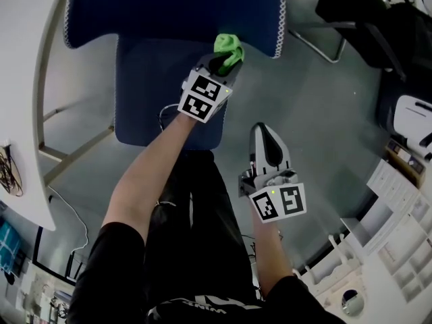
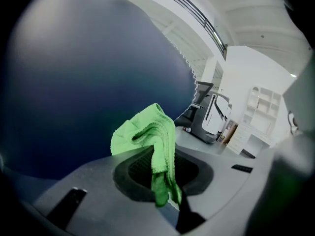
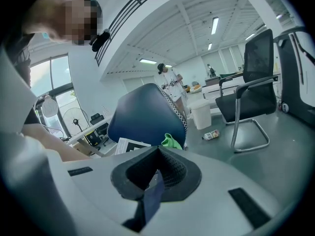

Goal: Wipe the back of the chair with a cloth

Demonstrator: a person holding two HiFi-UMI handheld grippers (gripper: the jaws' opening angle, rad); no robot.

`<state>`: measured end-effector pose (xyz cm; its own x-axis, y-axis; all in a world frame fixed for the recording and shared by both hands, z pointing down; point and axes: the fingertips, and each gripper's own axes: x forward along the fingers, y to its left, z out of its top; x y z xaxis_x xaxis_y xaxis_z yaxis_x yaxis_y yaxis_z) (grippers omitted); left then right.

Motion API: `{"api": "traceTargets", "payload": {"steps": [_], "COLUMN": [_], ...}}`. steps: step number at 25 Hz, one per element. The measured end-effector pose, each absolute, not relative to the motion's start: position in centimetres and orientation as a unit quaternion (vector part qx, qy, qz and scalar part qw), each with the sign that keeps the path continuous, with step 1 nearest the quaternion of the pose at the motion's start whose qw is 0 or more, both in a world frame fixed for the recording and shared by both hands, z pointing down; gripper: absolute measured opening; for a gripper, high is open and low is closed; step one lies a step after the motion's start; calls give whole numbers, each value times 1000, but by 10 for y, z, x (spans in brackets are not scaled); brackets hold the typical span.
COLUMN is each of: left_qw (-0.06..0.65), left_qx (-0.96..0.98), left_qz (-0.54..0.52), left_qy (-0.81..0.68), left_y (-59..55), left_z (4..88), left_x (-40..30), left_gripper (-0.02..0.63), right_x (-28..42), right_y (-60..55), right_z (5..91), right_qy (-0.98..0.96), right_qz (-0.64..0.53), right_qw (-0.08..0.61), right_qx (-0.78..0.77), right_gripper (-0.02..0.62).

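The blue chair back (image 1: 175,9) with white zigzag edging fills the top of the head view, its seat (image 1: 148,93) below. My left gripper (image 1: 219,63) is shut on a bright green cloth (image 1: 228,46) held at the lower right part of the chair back. In the left gripper view the cloth (image 2: 147,132) bunches out of the closed jaws, close to the blue back (image 2: 88,82). My right gripper (image 1: 265,132) hangs nearer the body, to the right of the seat, shut and empty. In the right gripper view the chair back (image 3: 142,112) and cloth (image 3: 171,141) show ahead.
A white table (image 1: 27,79) curves along the left. A black cantilever chair (image 3: 251,82) stands to the right, with a small bottle (image 3: 211,134) and a white bin (image 3: 201,114) on the grey floor. White shelving (image 1: 398,248) is at the lower right.
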<state>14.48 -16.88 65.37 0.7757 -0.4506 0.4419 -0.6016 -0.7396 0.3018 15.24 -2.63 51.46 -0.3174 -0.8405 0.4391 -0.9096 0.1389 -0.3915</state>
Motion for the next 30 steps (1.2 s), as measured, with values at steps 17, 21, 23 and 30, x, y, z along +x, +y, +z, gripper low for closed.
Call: {"api": "traceTargets", "payload": {"steps": [17,21,23,30], "left_qw": [232,215,205,167], "left_qx": [884,884,884,890], "left_qz": [137,129,125,111], "left_qy": [-382,-394,-400,-410], "left_y": [-166,-159,-150,-128], "left_z": [508,447,418,320], "left_x": [37,17,8,-18], "left_gripper": [68,68,69,67], "right_x": [136,128,124,113], "right_y": [-45,-51,-50,-50], "right_z": [424,384,365,308], "right_qy": [-789,-801,-808,-821], "right_qz": [264,251,240,206], "right_qw": [40,32,32,23], "right_qx": [553,543,538,532], "right_gripper": [-3,-3,-3,-3]}}
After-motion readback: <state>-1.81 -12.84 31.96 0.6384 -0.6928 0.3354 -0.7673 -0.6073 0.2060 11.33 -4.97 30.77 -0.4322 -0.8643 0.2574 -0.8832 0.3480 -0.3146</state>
